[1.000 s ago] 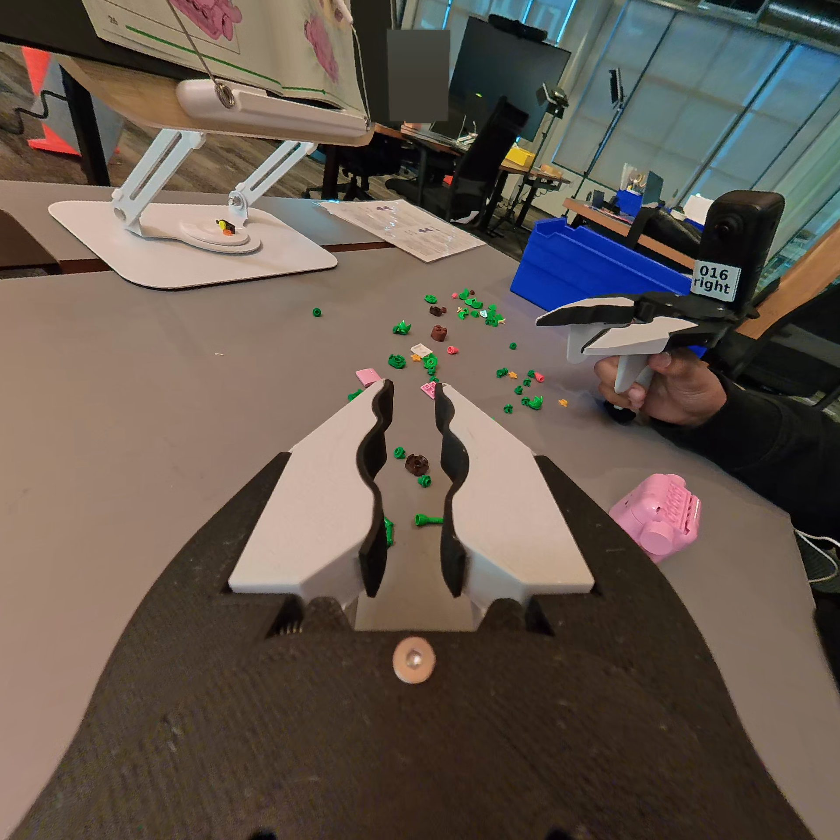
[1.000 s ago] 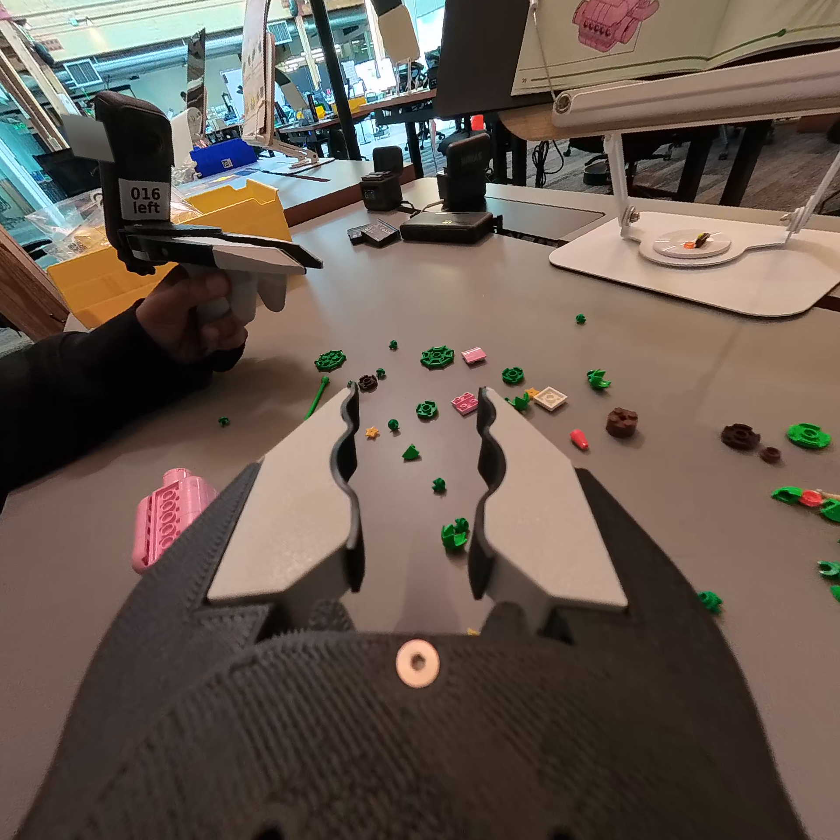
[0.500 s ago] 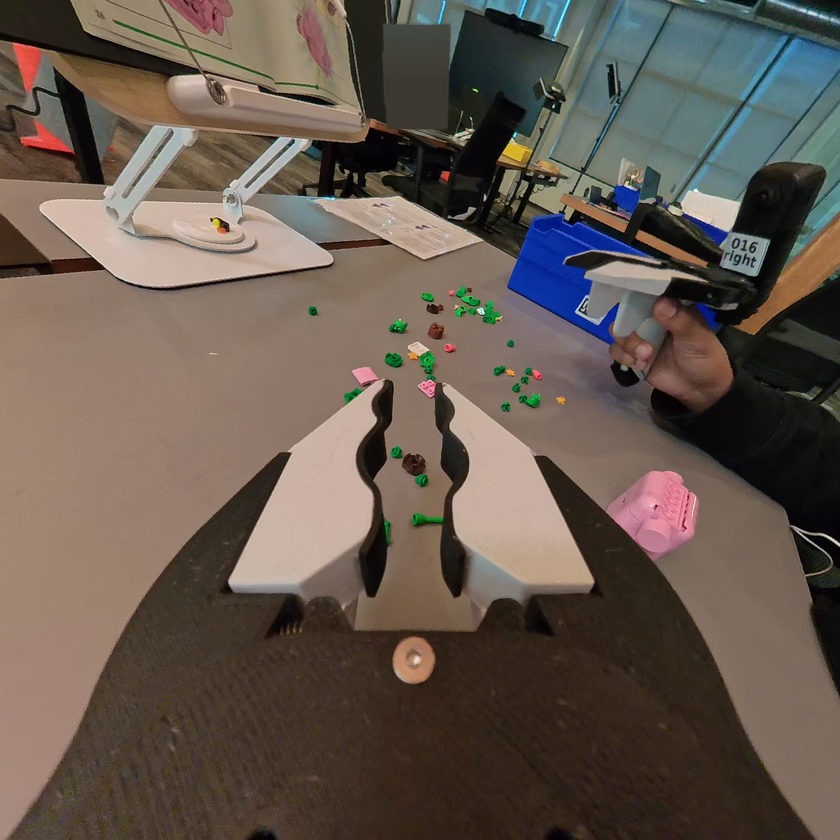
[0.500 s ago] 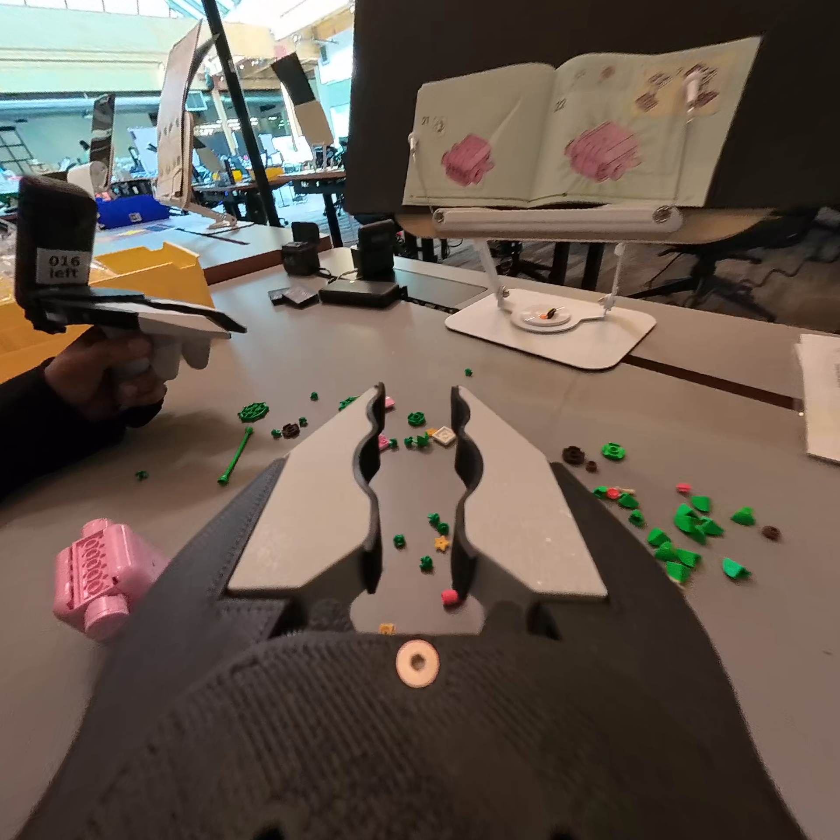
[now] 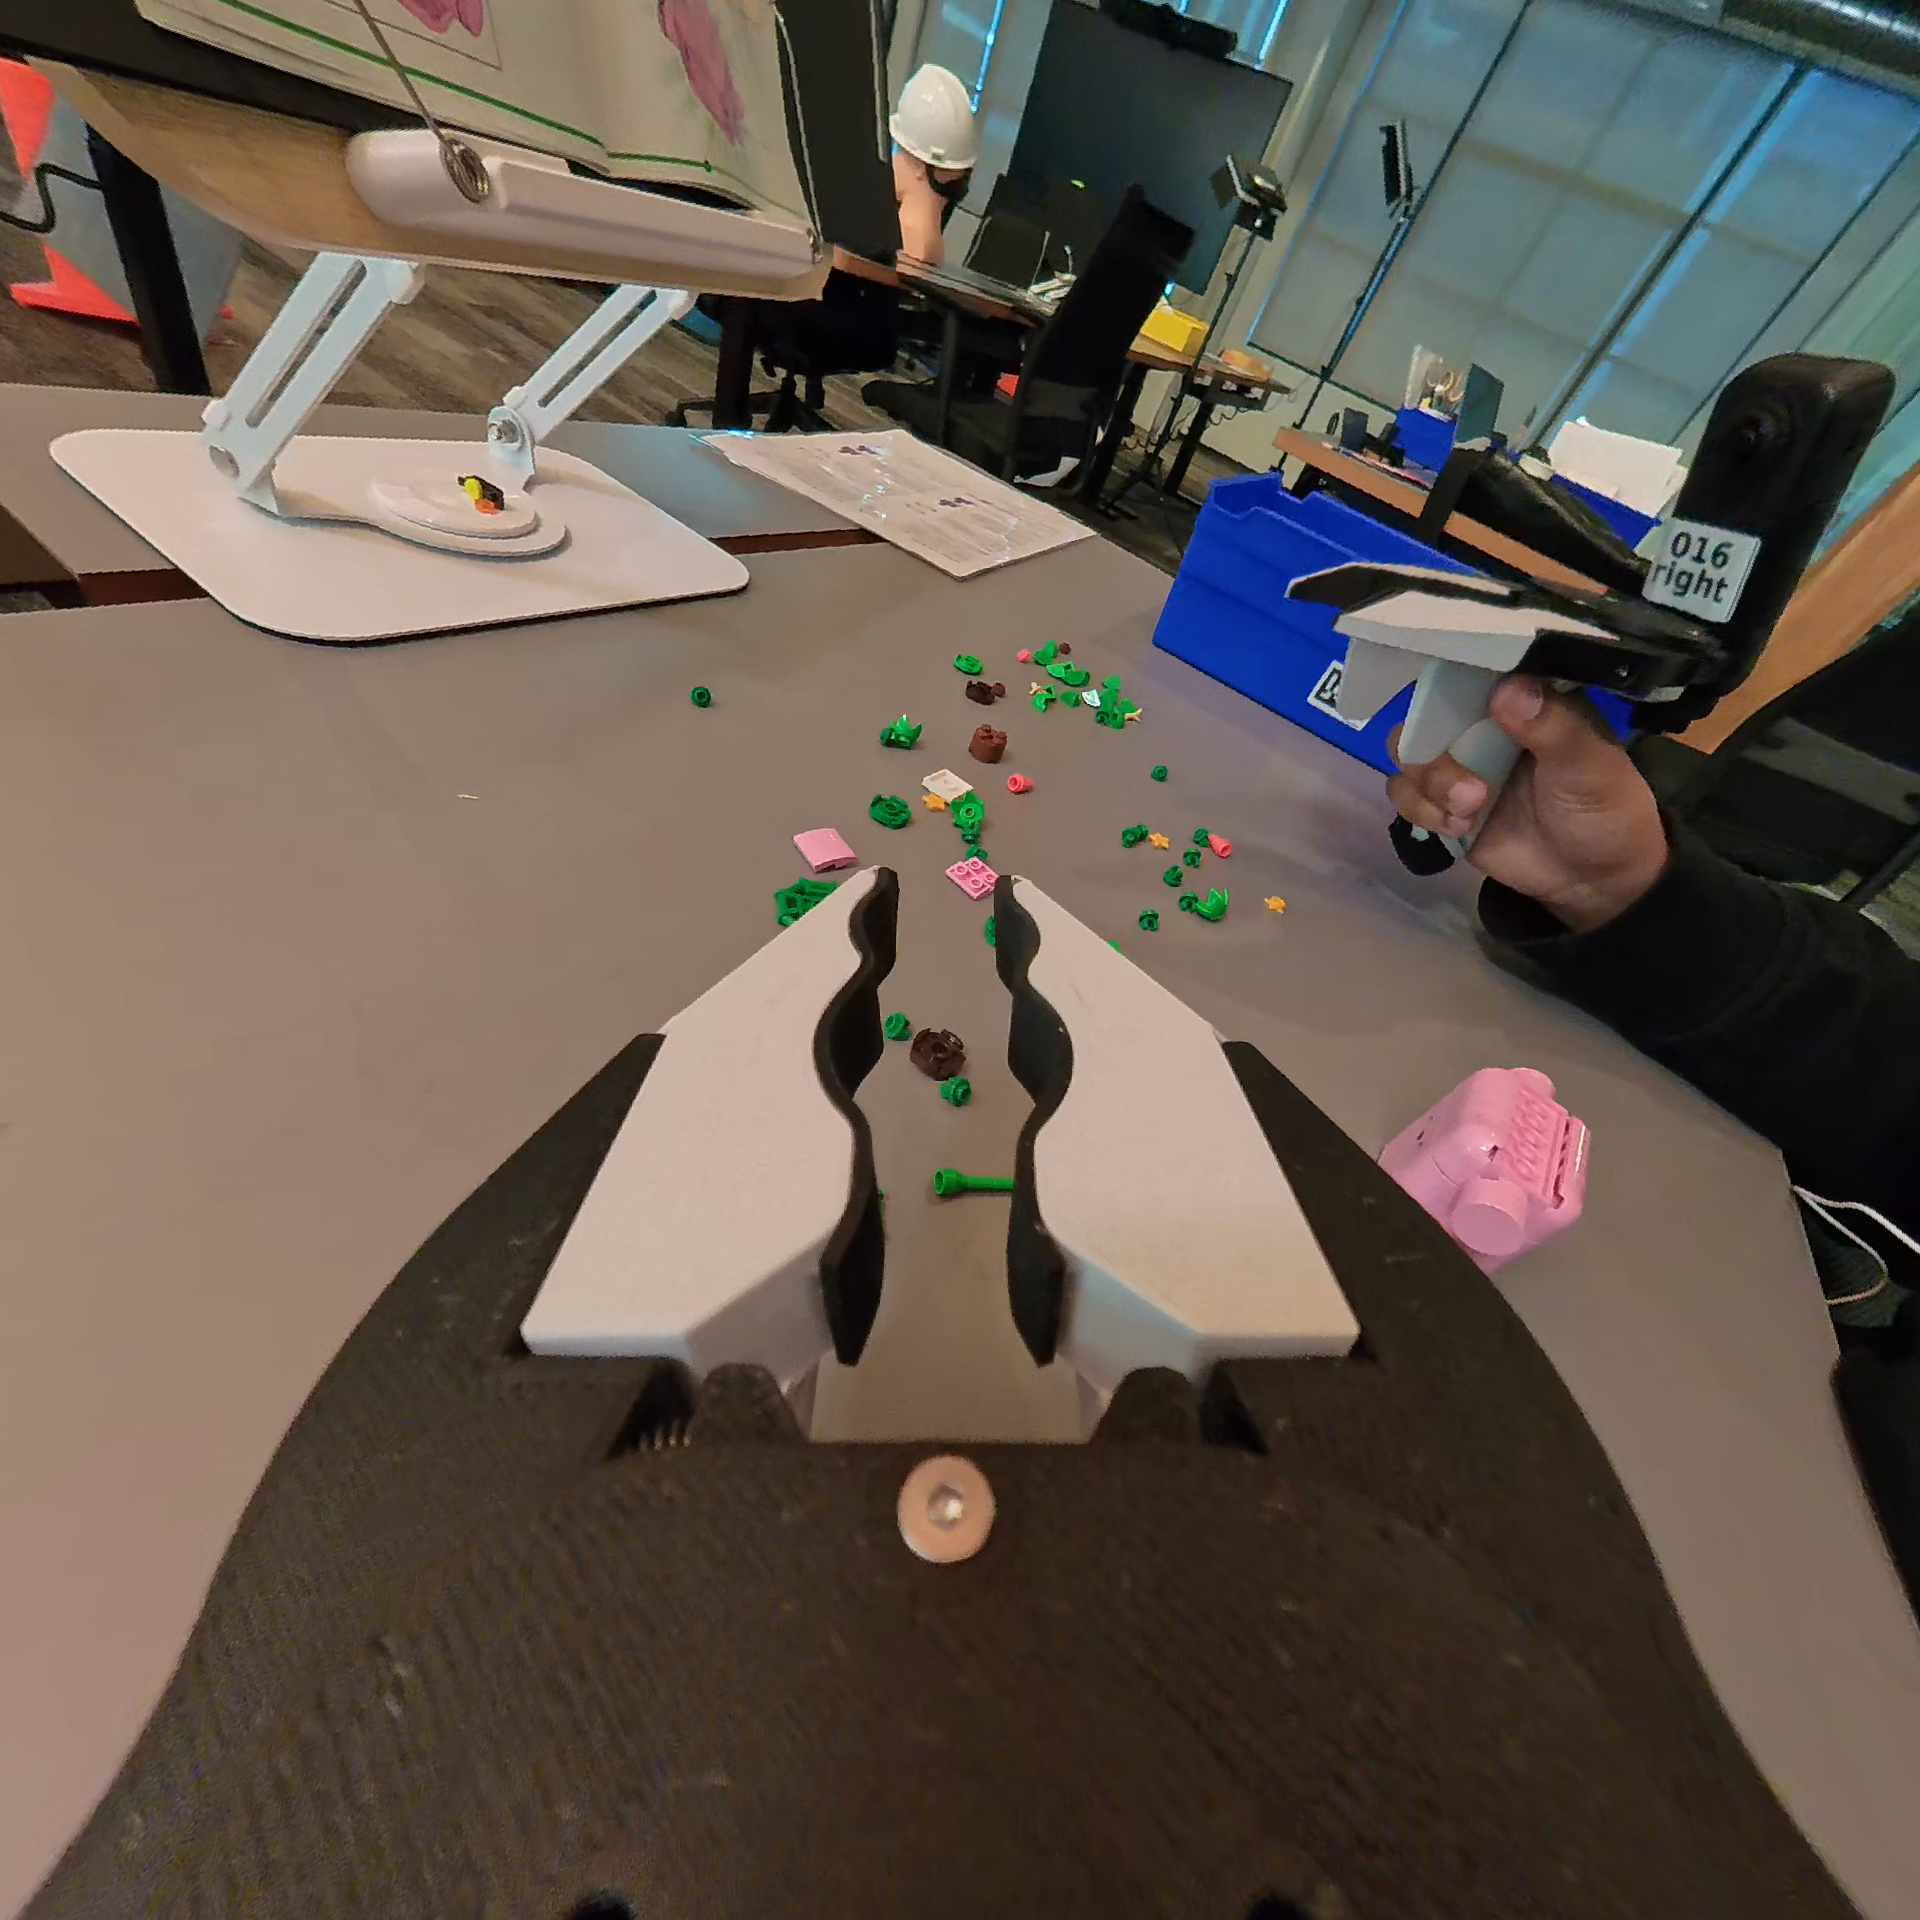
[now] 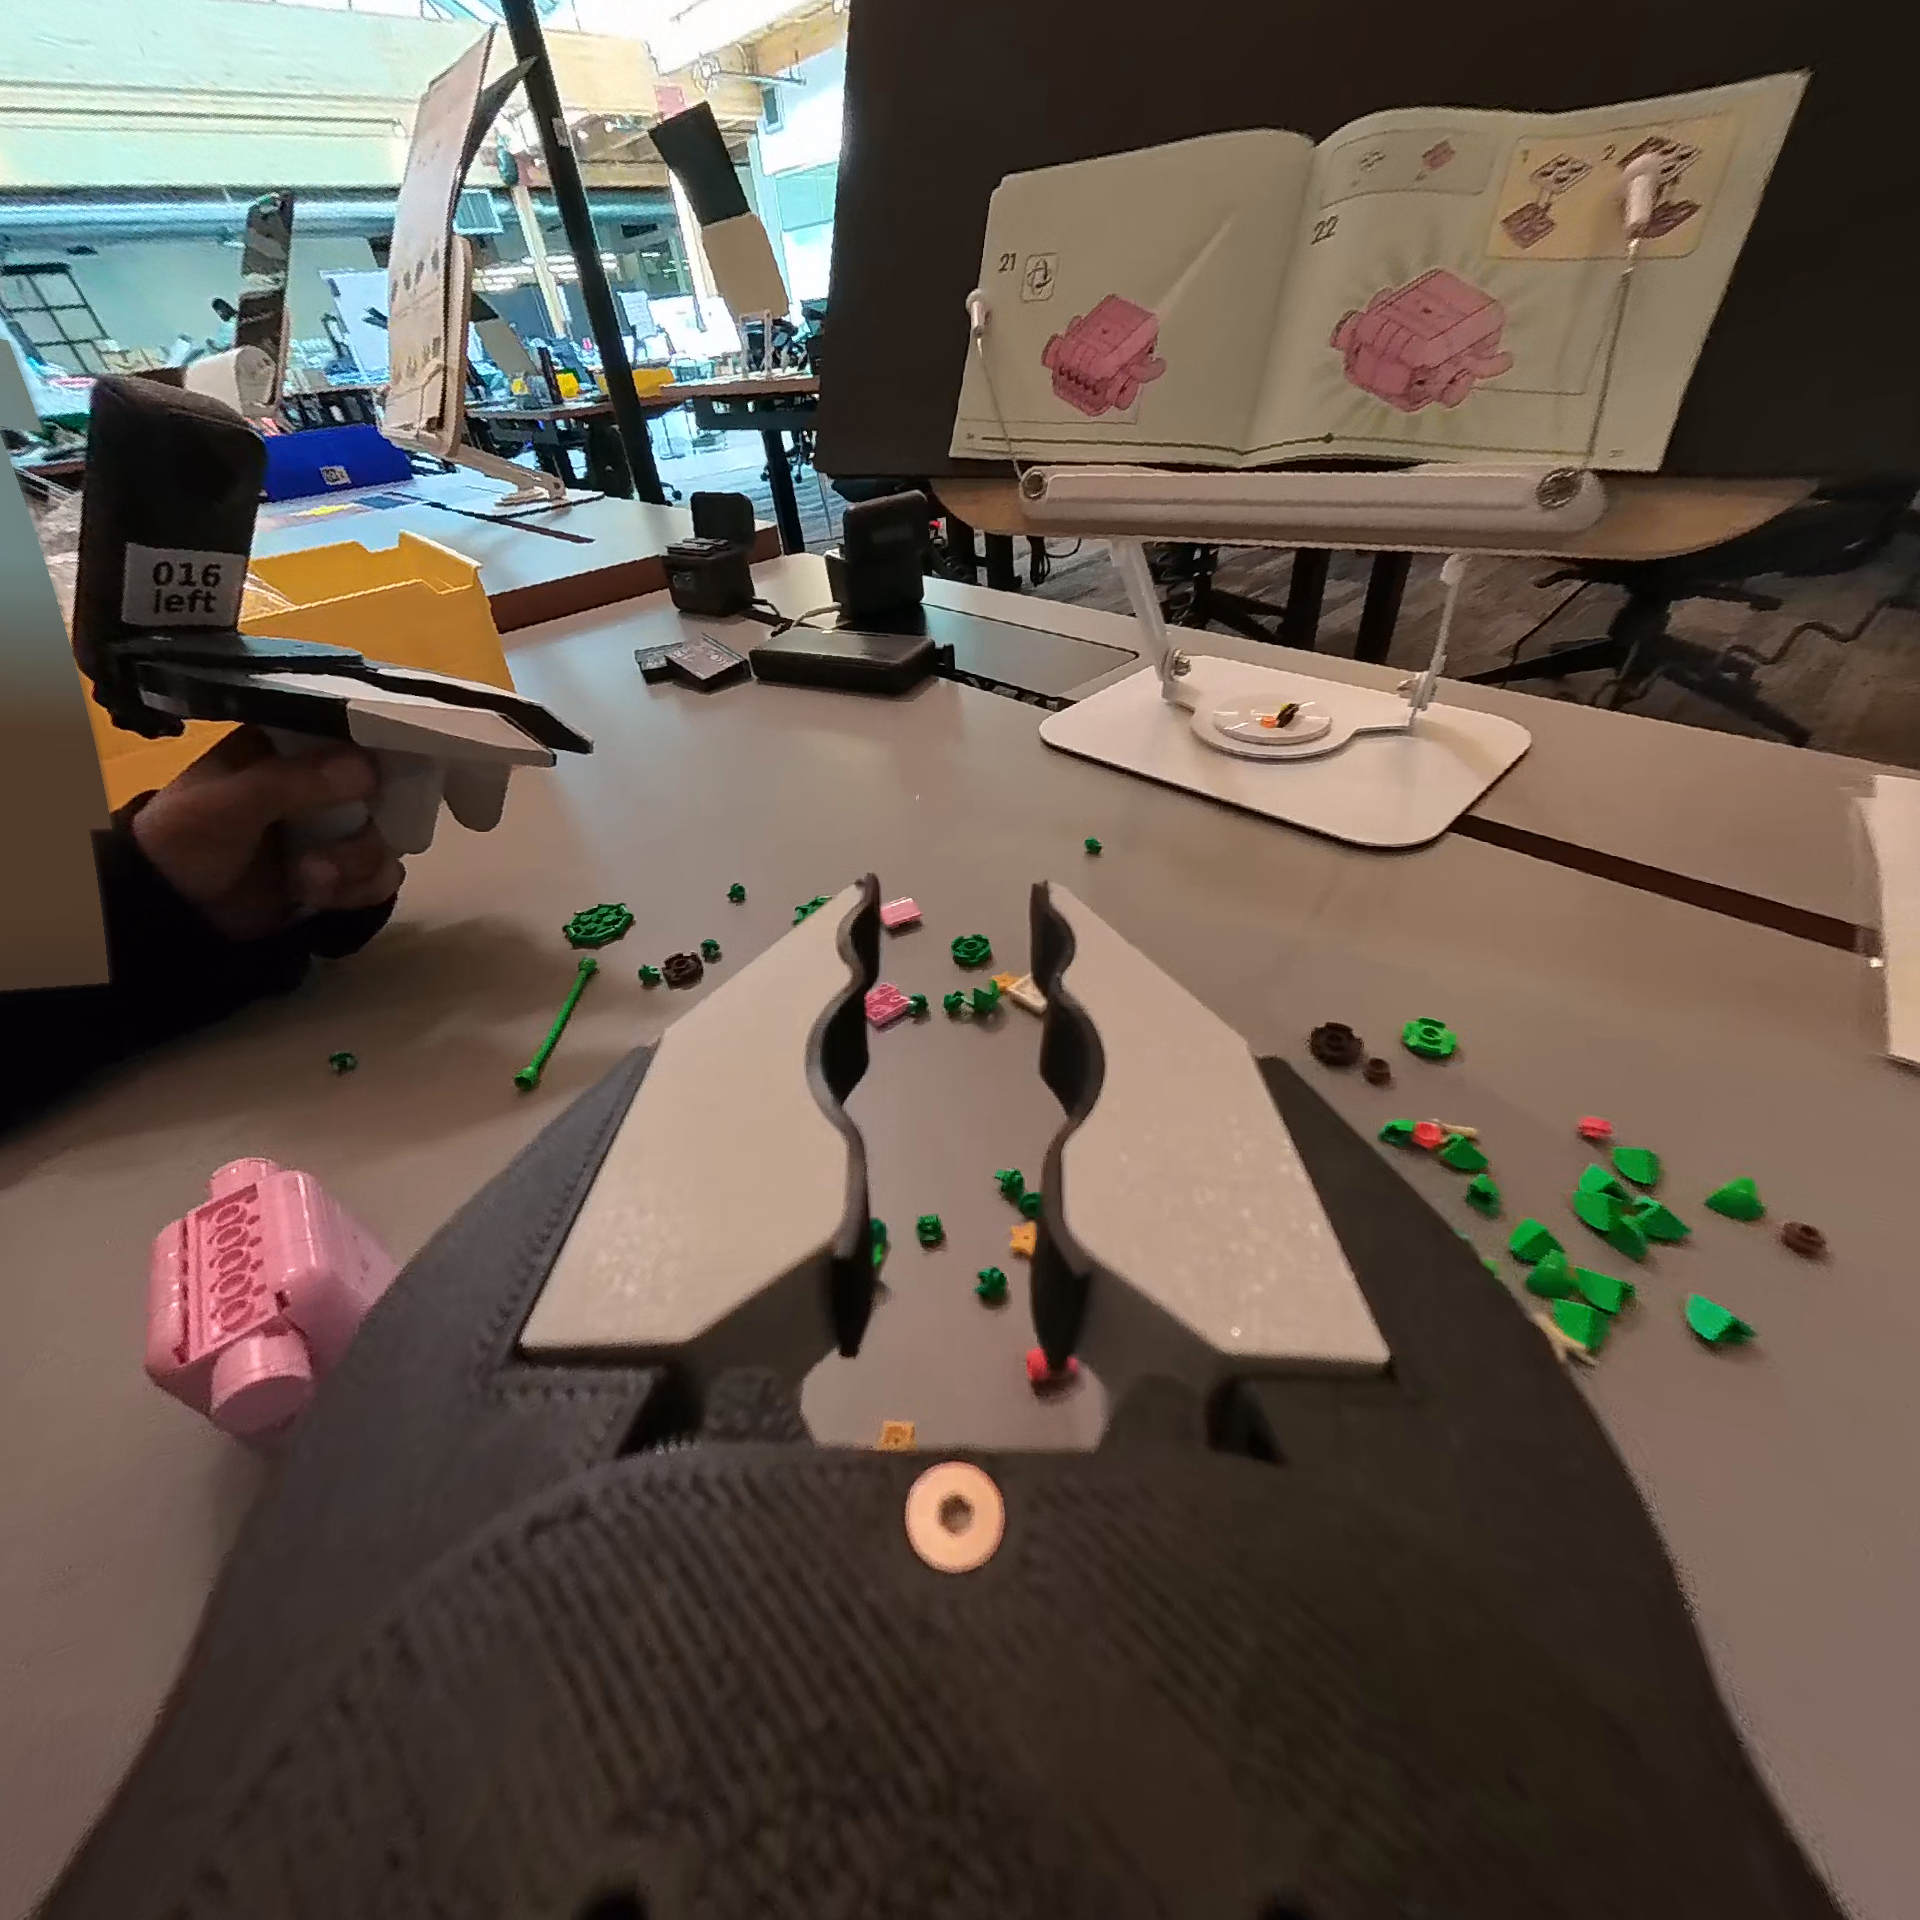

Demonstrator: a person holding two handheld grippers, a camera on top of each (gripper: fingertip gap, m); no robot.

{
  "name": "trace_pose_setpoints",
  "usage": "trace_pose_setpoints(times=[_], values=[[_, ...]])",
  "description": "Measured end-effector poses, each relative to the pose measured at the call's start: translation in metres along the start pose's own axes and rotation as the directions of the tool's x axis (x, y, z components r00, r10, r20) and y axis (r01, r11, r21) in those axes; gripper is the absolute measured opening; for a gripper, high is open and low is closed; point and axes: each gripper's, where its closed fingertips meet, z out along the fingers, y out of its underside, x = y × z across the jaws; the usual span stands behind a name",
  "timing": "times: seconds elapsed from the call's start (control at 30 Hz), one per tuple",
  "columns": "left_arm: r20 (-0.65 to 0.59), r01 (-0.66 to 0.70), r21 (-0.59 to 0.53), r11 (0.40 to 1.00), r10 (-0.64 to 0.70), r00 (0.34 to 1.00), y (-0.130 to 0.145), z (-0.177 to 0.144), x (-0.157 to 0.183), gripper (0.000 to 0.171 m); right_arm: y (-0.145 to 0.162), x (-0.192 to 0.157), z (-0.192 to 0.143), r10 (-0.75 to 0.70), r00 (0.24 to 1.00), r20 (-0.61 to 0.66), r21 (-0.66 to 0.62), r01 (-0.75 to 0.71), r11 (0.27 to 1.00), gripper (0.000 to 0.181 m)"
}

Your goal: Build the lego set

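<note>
Grey table (image 5: 312, 883): loose pieces (image 5: 966, 810), both tools apparently empty.

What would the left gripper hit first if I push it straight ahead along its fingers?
Likely the small pink plate just beyond the open left gripper; the brown round piece lies on the table beneath, though height is unclear.

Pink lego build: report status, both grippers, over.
Left gripper open, empty. Right gripper open, empty, held above the table. Pink lego build sits untouched on the table. Loose green pieces scattered ahead; nothing blocking.
</note>
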Motion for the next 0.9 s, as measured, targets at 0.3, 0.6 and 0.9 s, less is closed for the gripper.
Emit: trace_pose_setpoints(times=[0.3,0.6,0.9], values=[[-0.005,-0.001,-0.003,1.000,0.001,1.000,0.000,0.001,0.001,0.014,0.015,-0.013,0.010,0.017,0.998,0.054,-0.052,-0.014,0.999,0.027],[-0.008,0.003,-0.009,1.000,-0.003,1.000,0.002,0.002,0.001,0.015,0.024,-0.021,0.015,0.039,0.996,0.085,-0.079,-0.032,0.996,0.028],[-0.012,0.008,-0.014,1.000,-0.008,1.000,0.004,0.003,0.002,0.014,0.038,-0.035,0.023,0.037,0.991,0.131,-0.131,-0.019,0.991,0.028]])
